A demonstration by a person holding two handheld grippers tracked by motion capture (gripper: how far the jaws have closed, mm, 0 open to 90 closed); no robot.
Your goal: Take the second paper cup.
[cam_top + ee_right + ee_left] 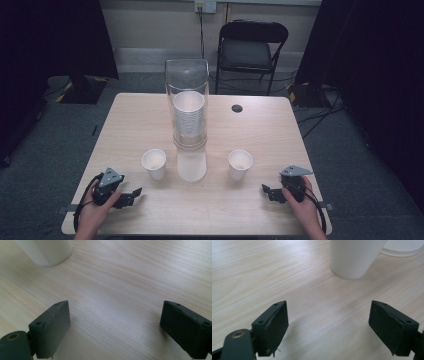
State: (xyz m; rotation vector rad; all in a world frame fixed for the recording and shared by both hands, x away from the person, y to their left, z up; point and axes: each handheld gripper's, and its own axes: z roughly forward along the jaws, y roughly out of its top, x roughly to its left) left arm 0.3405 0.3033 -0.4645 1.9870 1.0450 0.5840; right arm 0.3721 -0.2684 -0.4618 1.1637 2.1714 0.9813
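Two paper cups, no writing readable
Left gripper point(131, 196) and right gripper point(267, 192), lower frame, gape wide, empty; left cup point(154, 163), right cup point(240, 164) stand mid-frame.

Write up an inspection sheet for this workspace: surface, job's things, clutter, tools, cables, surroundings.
Surface: light wooden table, with a round dark hole near its far edge.
Job's things: clear cup dispenser holding stacked cups; left paper cup and right paper cup standing upright either side of it.
Clutter: nothing seen.
Tools: left tool open, empty, near the left cup; right tool open, empty, near the right cup.
Cables: one trails from each tool; others lie on the floor.
Surroundings: folding chair, wall socket, dark curtains.
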